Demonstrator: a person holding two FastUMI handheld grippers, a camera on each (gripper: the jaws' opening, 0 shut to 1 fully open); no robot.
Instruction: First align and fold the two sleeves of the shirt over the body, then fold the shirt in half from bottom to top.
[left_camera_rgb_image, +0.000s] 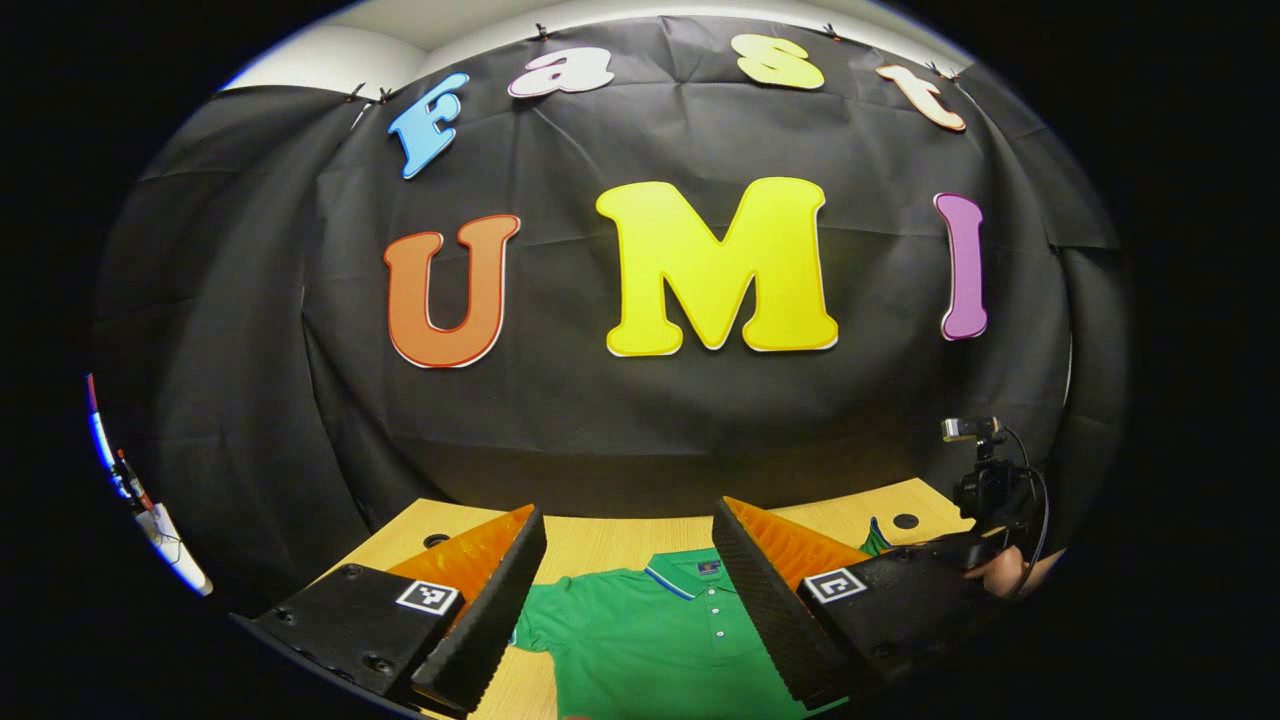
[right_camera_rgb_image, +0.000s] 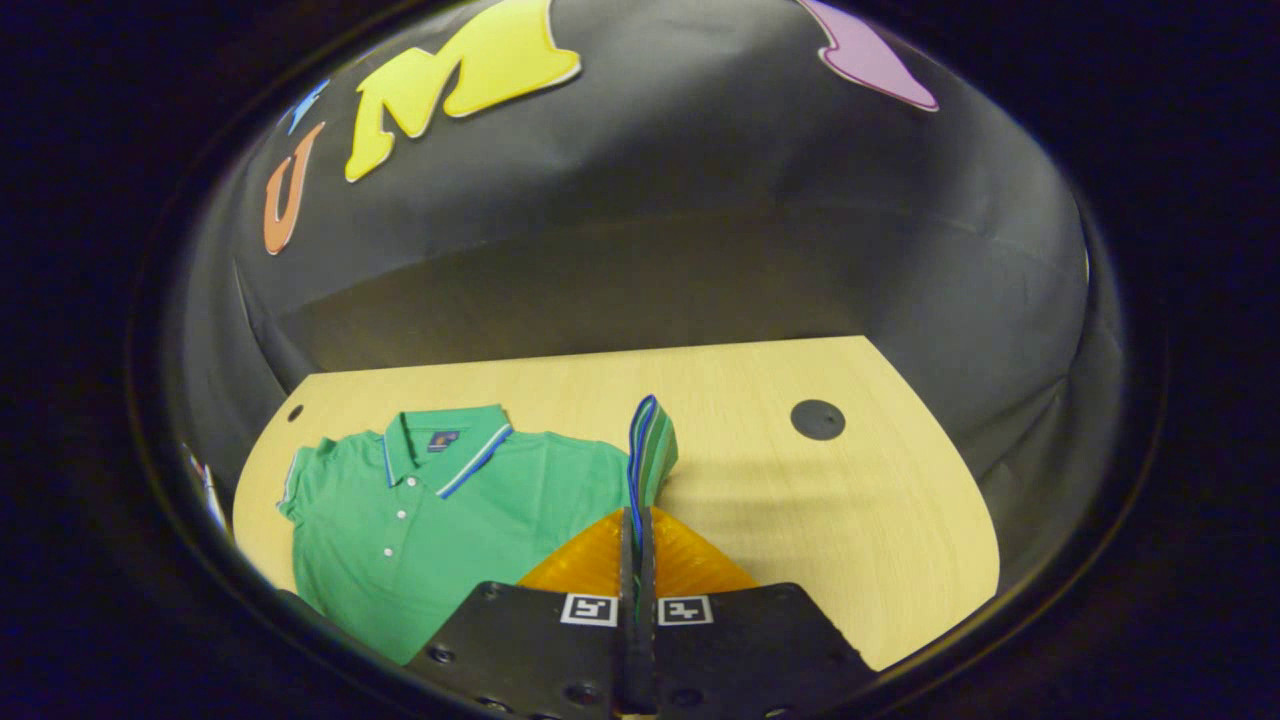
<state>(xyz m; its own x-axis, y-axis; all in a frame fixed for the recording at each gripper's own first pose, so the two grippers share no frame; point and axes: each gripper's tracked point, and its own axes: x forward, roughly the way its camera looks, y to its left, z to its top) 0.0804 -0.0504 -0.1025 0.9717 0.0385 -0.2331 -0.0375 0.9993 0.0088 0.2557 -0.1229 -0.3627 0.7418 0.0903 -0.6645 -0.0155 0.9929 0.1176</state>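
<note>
Right gripper view: right tool (right_camera_rgb_image: 636, 535) clamps shirt (right_camera_rgb_image: 420, 520) sleeve (right_camera_rgb_image: 650, 450); left tool (left_camera_rgb_image: 625, 600) apart above shirt.

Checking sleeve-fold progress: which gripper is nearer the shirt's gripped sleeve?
Right. The right gripper is shut on the sleeve, lifting its cuff off the table. The left gripper is open, above the shirt near its collar.

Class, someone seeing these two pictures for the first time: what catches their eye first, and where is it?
A green shirt lies flat on the table, collar toward the wall. The right claw is shut on a sleeve, lifting its striped cuff upright. In the left gripper view, the left claw hangs open above the shirt.
</note>
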